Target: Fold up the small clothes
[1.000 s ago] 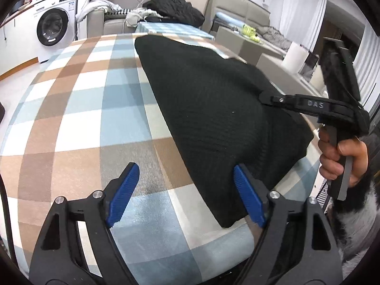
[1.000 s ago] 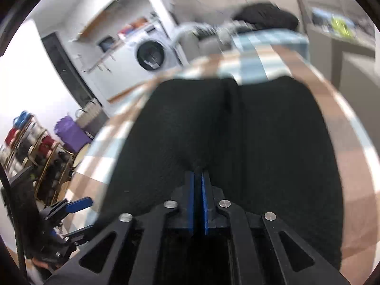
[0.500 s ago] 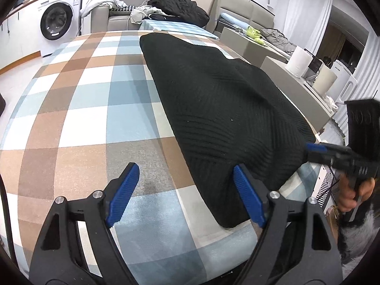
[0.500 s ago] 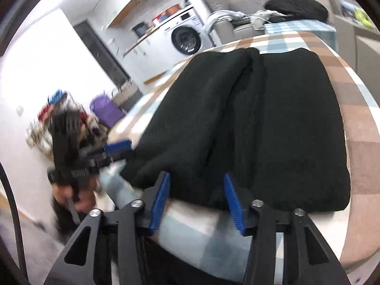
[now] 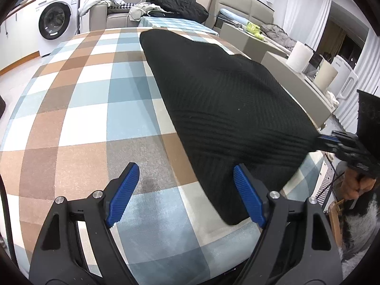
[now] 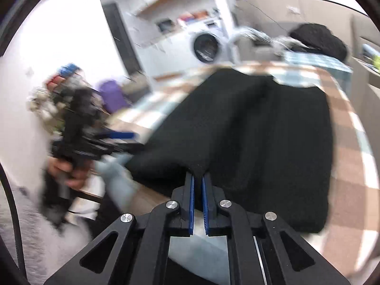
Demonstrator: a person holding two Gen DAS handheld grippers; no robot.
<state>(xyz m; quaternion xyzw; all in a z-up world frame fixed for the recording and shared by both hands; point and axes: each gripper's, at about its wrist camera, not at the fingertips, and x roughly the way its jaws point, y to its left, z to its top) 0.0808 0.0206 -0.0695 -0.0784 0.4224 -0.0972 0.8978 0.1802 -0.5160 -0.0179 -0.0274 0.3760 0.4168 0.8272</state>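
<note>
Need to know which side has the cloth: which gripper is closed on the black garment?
The right gripper: jaws pinched on the black garment's near edge. The left gripper is spread wide, holding nothing.

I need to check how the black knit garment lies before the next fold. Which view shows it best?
The left wrist view: the black knit garment is sharp there, spread along the checkered tablecloth, its edge pinched by the right tongs. The right wrist view shows it closer but motion-blurred, with a crease running down its middle.

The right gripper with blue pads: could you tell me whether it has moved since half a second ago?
Yes. The right gripper has come in to the black knitted garment, now shut on its edge.
</note>
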